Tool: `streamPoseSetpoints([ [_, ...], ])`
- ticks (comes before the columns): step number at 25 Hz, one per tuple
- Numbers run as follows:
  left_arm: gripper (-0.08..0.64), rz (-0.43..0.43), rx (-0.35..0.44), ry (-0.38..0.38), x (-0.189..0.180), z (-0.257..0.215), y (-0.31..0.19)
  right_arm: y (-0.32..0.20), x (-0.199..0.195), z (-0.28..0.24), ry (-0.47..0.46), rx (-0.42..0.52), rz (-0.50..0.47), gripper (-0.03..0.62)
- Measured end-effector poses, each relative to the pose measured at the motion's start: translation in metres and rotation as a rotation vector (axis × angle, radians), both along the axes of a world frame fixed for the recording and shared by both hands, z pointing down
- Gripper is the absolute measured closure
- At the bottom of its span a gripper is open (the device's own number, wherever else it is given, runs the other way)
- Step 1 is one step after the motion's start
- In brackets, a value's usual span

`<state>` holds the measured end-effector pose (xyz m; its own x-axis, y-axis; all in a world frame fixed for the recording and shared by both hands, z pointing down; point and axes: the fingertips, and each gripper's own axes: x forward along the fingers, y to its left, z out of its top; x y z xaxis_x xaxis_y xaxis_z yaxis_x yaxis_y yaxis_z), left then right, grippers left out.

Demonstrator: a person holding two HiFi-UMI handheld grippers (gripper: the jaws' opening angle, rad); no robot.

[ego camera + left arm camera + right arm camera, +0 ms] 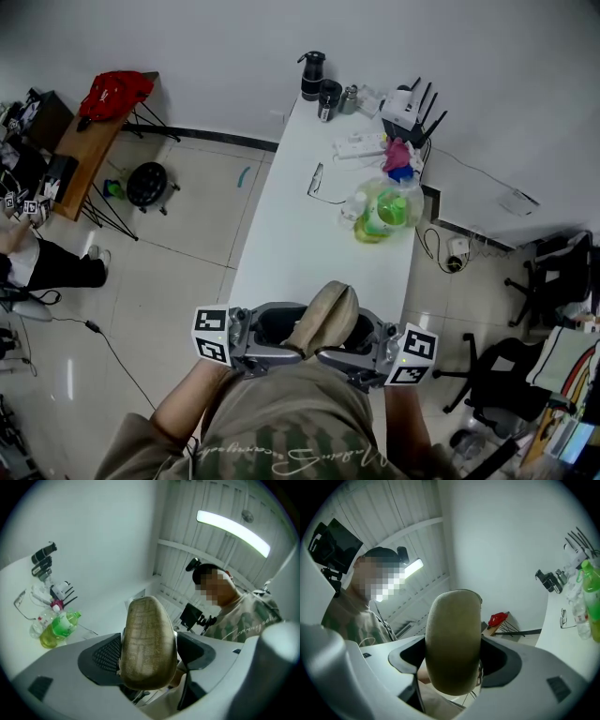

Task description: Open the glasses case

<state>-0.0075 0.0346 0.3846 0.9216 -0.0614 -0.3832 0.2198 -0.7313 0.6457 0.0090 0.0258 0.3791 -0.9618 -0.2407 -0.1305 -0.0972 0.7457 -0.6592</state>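
The left gripper [279, 339] and right gripper [353, 349] each pinched the olive glasses case [324, 316] from opposite sides, their jaws spread only to its width. They pointed inward at each other, holding the case tilted over the white table's [281, 234] near end.

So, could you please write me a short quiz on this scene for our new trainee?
1. True or false: only the left gripper grips the glasses case.
2. What lies on the white table, left of the green bottle? A scissors; B eyeglasses; C a stapler.
3. What colour is the bag on the wooden side table?
Key: 1 false, the right gripper grips it too; 2 B; 3 red.
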Motion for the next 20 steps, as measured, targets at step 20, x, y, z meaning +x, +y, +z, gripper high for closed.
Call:
streamPoseSetpoints([
  [20,0.183,0.107,-0.134,0.195,-0.013,-0.029,0.000,0.014,0.020,-0.021,-0.494,-0.091,-0.137,0.233],
])
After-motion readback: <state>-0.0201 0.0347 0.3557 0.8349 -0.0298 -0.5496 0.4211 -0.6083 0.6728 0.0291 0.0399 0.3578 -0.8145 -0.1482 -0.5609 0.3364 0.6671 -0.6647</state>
